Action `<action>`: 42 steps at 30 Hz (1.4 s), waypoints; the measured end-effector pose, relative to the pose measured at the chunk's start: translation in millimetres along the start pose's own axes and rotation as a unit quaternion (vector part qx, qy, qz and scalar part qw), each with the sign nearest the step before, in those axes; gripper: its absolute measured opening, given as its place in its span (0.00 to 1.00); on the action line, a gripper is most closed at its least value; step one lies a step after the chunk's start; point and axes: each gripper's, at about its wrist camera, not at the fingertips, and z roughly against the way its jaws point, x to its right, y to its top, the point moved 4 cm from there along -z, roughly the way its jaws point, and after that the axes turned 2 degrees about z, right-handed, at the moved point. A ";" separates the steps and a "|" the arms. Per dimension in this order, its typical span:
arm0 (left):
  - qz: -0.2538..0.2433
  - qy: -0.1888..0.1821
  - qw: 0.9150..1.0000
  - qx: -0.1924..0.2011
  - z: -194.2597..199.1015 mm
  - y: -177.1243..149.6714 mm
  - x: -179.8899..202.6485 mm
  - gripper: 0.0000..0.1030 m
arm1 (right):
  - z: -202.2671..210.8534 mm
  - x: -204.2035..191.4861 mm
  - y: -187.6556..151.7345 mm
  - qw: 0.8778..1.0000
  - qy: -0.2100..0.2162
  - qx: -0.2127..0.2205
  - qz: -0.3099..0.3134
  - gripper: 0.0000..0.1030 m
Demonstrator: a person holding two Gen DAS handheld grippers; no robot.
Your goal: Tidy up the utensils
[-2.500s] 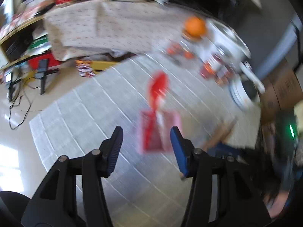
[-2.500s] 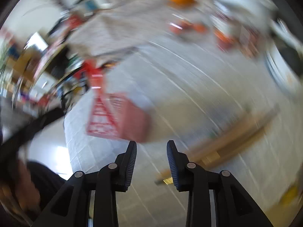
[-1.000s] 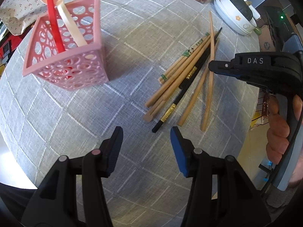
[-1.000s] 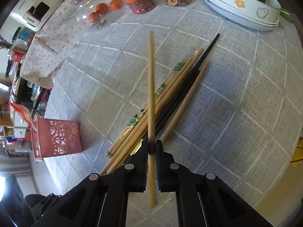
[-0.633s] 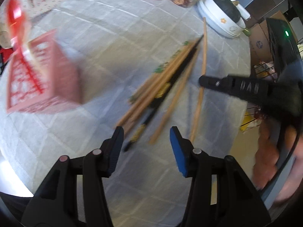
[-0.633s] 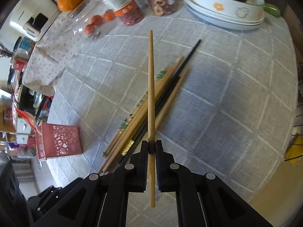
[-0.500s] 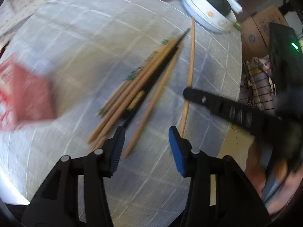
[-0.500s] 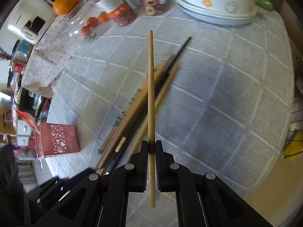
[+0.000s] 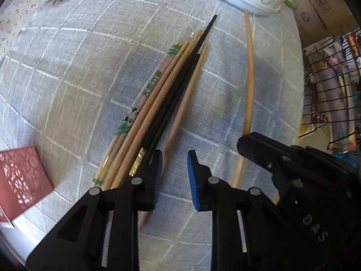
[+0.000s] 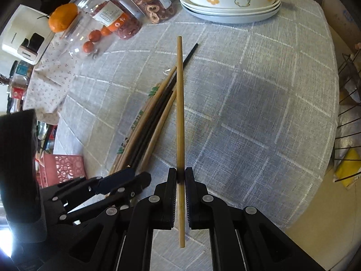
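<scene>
Several wooden and black chopsticks lie in a pile on the grey checked cloth. My left gripper points down at the near end of the pile, its jaws closing. One pale chopstick runs in beside the left finger; the pads do not press it. My right gripper is shut on a long bamboo chopstick, held just above the cloth to the right of the pile. In the left wrist view that chopstick shows with the right gripper on it. The pink perforated basket stands at the left.
Stacked white bowls sit at the far edge. Jars of dried fruit, an orange and small tomatoes are at the far left. A wire rack stands beyond the table's right edge.
My left gripper has swung from beside the basket over to the near end of the chopstick pile, and its jaws have narrowed. The right gripper has shifted a little, still holding the long chopstick.
</scene>
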 end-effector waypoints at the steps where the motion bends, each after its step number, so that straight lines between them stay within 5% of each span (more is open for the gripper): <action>1: 0.000 0.003 1.000 -0.004 -2.6 0.8 0.7 0.21 | -0.2 -0.1 0.3 1.000 -0.002 0.000 0.001 0.07; 15: 0.003 0.010 1.000 -0.001 -13.5 32.6 4.9 0.20 | -7.6 2.4 1.3 1.000 -0.019 -0.005 0.001 0.07; 20: 0.002 0.009 1.000 0.014 -9.1 29.5 3.0 0.09 | -6.5 -1.8 2.3 1.000 -0.016 -0.001 0.011 0.07; 32: 0.051 -0.043 0.996 0.053 40.6 -11.2 -29.6 0.08 | -1.0 -25.8 4.4 0.998 0.048 0.007 0.031 0.07; 42: 0.115 -0.067 0.984 0.117 109.3 -75.0 -96.6 0.08 | 6.9 -101.1 6.1 0.986 0.104 0.025 0.131 0.07</action>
